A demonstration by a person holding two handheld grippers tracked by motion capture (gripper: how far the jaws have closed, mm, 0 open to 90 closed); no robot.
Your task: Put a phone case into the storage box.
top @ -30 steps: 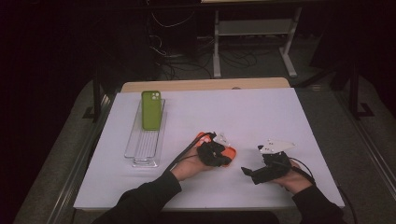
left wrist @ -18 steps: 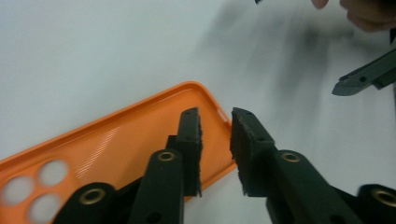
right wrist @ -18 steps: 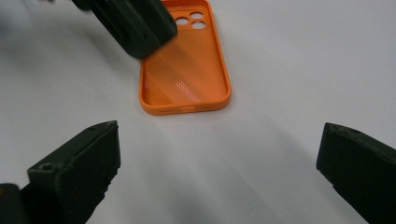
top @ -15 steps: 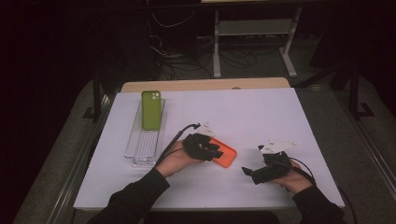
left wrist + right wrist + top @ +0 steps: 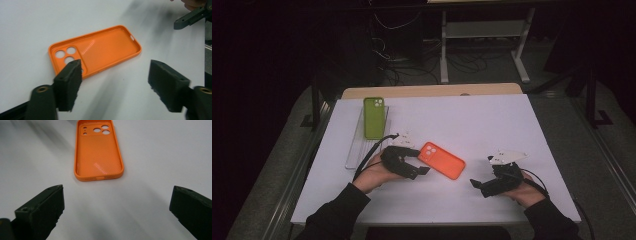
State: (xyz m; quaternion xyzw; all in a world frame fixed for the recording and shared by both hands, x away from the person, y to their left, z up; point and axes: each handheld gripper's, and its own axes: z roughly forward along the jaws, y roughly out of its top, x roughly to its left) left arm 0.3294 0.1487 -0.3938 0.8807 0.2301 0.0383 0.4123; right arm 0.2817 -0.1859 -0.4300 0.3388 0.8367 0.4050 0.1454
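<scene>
High view: green case too

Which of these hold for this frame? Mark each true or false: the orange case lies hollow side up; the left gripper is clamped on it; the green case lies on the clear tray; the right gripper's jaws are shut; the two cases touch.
1. The orange case lies hollow side up on the table. True.
2. The left gripper is clamped on it. False: its jaws stand open beside the camera end, gripping nothing.
3. The green case lies on the clear tray. True.
4. The right gripper has its jaws shut. False: they stand wide apart, short of the case.
5. The two cases touch. False: bare table lies between them.
</scene>
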